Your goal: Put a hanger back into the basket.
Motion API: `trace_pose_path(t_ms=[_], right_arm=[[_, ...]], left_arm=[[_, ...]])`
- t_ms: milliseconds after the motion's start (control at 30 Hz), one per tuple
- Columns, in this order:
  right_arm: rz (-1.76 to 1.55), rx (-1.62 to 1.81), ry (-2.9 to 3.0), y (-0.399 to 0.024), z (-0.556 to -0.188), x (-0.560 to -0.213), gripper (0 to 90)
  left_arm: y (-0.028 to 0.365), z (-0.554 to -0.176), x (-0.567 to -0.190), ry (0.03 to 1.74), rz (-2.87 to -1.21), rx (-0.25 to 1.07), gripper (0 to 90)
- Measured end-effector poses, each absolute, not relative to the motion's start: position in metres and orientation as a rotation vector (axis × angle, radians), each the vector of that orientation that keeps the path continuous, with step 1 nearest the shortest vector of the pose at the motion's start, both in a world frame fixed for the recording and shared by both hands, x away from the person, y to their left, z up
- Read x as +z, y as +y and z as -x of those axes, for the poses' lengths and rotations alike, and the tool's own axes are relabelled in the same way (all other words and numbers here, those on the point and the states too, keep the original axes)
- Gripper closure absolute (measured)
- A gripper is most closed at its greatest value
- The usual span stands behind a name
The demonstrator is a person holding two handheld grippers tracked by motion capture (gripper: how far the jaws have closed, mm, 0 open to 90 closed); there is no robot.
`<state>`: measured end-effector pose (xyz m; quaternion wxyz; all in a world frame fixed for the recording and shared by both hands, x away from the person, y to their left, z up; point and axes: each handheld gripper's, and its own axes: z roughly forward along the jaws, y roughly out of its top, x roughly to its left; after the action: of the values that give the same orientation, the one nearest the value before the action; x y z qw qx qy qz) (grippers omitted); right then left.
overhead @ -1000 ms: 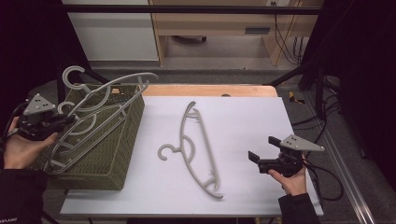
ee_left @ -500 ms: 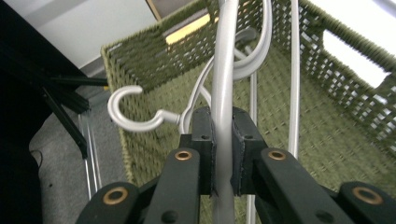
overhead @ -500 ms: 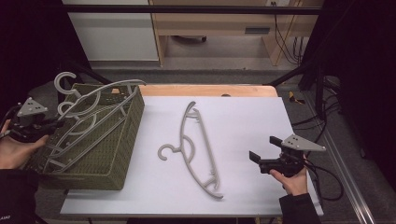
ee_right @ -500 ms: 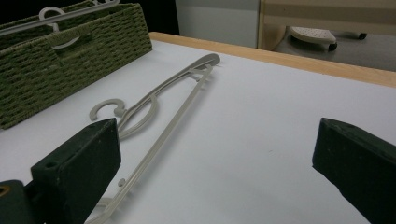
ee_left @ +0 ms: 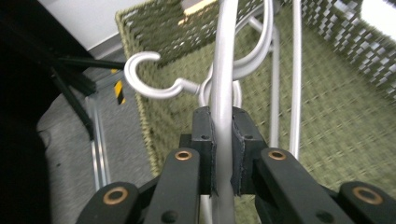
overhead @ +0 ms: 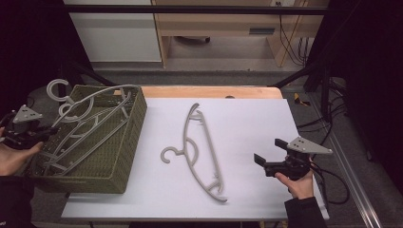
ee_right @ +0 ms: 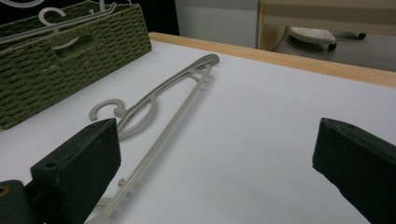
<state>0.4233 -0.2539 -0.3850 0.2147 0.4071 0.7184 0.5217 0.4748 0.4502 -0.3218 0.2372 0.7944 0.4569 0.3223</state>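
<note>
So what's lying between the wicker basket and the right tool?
In the high view, one grey hanger lies flat on the white tabletop between the basket and the right tool.

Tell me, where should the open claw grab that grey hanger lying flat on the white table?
Probably on the long straight bar of the hanger, coming down from above with the right claw, jaws straddling the bar. It lies flat on the table, so only a thin rod gives the open jaws something to close across; the curved hook would likely slip or twist.

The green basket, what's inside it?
The green basket holds grey hangers. They overlap, so I cannot count them. One hook pokes over the rim. The left tongs pinch one hanger's bar.
</note>
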Motion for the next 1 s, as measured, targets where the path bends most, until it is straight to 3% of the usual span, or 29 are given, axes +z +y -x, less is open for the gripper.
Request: trace_pose_path(t_ms=[367,767,1000], right_arm=[[-1.124,1.439,2.005,-0.255,-0.423,-0.385,1.2],[-1.128,1.441,1.998,-0.254,-0.423,-0.385,1.2],[-1.124,1.447,1.998,-0.255,-0.422,-0.384,1.3]], left_arm=[[0.443,-0.485,-0.349,1.283,-2.23,0.854,81.5],[0.435,-0.497,-0.377,1.413,-2.266,0.73,80.6],[0.44,-0.491,-0.369,1.432,-2.178,0.718,71.8]])
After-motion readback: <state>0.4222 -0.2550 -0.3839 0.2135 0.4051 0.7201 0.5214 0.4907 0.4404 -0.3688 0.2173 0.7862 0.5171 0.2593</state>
